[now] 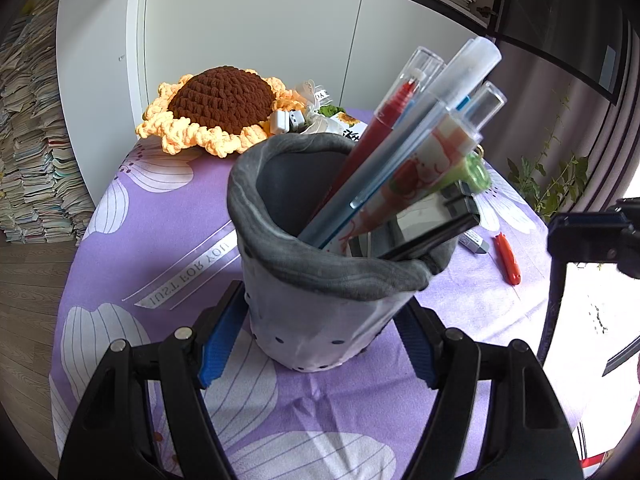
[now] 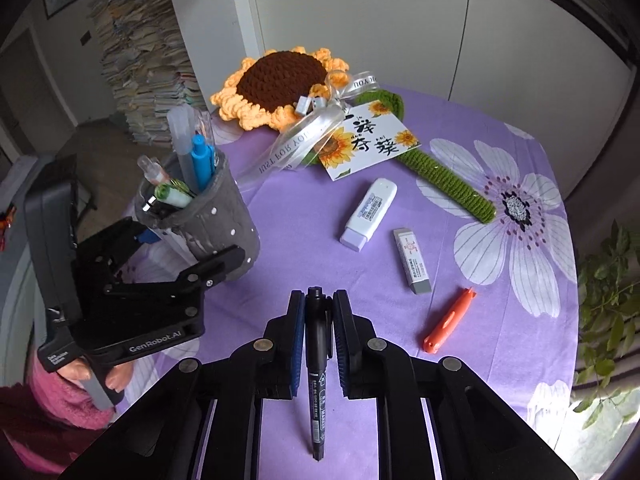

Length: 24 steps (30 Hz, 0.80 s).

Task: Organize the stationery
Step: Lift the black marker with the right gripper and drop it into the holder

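Clamped upright between the right gripper's (image 2: 319, 312) blue-padded fingers (image 2: 297, 344) is a black marker (image 2: 318, 360), the thing nearest the right wrist view; it looks light, stiff and smooth-barrelled, so the mid-barrel hold seems sound, though a slick barrel could pivot if tilted. Far left in that view, the left gripper (image 2: 188, 256) straddles the grey fabric pen holder (image 2: 224, 224), its fingers spread on either side of the lower wall; from the left wrist view the pads (image 1: 218, 344) stand close by the cloth, and I cannot tell whether they actually press it. That holder looks soft and floppy at its folded rim, already crowded with pens leaning to one side, so I judge it tips easily and is best steadied low down. Moving right across the purple flowered desk (image 2: 400, 360) lie a white correction tape (image 2: 368, 214), a grey-ended eraser (image 2: 412, 260) and an orange cutter (image 2: 450, 320), all small, light and rigid, each best taken across its narrow width. Behind them rests a crocheted sunflower (image 2: 280, 80) with a ribbon and card. What sits at the holder's bottom is hidden, and the marker's label is too small to read.
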{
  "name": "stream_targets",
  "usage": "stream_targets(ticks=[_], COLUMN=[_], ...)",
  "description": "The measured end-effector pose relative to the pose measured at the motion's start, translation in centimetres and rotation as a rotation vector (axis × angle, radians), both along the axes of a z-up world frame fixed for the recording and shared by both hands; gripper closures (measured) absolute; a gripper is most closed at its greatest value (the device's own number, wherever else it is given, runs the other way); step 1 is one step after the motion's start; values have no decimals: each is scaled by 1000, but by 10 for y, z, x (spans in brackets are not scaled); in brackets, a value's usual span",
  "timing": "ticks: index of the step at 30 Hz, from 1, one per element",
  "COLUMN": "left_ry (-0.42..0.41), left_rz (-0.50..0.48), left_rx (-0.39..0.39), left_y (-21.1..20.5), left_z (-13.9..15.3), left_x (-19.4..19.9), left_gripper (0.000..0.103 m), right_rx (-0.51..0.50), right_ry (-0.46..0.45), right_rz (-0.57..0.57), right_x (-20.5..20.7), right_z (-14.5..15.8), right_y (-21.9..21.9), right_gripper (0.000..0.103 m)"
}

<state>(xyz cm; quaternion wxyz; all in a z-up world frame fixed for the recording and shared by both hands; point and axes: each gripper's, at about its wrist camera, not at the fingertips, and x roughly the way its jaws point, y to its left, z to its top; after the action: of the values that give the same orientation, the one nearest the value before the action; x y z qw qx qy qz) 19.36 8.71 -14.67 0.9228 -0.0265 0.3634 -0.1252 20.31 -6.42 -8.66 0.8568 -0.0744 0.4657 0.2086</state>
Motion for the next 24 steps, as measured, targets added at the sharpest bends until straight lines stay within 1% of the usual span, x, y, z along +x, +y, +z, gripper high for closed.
stream_targets(ticks=[8,12,16,18,21,24], left_ry=[0,0,1,1,1,2], left_rz=[0,0,0,0,0,0], left_rx=[0,0,0,0,0,1], left_y=[0,0,0,0,0,0], left_z=[0,0,0,0,0,0], left_x=[0,0,0,0,0,0], left_gripper=[30,30,30,30,30,30], right_rx=[62,94,128,157,199,211], right_ry=[-232,-318,-364,-368,-359,-347], right_rz=[-2,17,64,89,123,136], right_x=[-33,-35,-27,-21,-10,-3], right_z=[75,112,140,148,151,143], right_y=[1,9,27,37,50,61], right_gripper=[88,88,88,88,88,89])
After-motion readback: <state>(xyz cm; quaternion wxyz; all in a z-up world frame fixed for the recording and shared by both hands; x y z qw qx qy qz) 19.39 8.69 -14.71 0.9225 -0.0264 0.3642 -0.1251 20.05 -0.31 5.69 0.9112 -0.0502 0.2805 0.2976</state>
